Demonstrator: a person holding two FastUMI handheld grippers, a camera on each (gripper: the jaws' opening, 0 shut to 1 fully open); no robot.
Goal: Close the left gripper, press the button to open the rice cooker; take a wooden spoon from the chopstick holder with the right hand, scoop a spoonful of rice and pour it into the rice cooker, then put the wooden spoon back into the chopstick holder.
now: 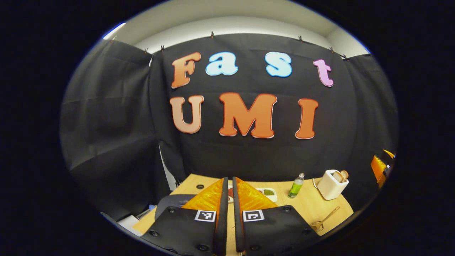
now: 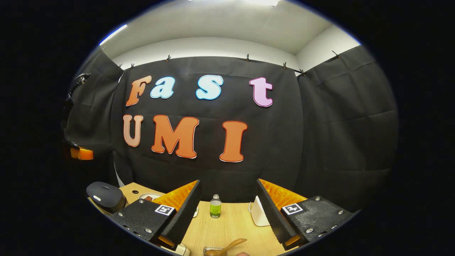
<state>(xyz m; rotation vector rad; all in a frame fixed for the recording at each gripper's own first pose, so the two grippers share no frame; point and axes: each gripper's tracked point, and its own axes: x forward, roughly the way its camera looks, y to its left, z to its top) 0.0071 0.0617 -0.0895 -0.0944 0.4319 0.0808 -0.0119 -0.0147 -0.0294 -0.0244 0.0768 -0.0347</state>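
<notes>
My left gripper (image 1: pixel 229 182) is held above the near side of the wooden table (image 1: pixel 309 206), its fingers shut together with nothing between them. The dark rice cooker (image 1: pixel 170 202) sits just left of it, partly behind the left finger; in the right gripper view the rice cooker (image 2: pixel 105 195) has its lid down. A wooden spoon (image 1: pixel 326 218) rests with its bowl in a small clear container (image 1: pixel 315 227) at the right. The white chopstick holder (image 1: pixel 332 185) stands behind it. My right gripper (image 2: pixel 228 185) is open and empty above the wooden spoon (image 2: pixel 227 246).
A green bottle (image 1: pixel 295 185) stands at the back of the table between a plate of food (image 1: pixel 269 193) and the holder. In the right gripper view the bottle (image 2: pixel 215 206) is straight ahead, the holder (image 2: pixel 258 213) partly behind the right finger, and the table (image 2: pixel 231 224) runs underneath.
</notes>
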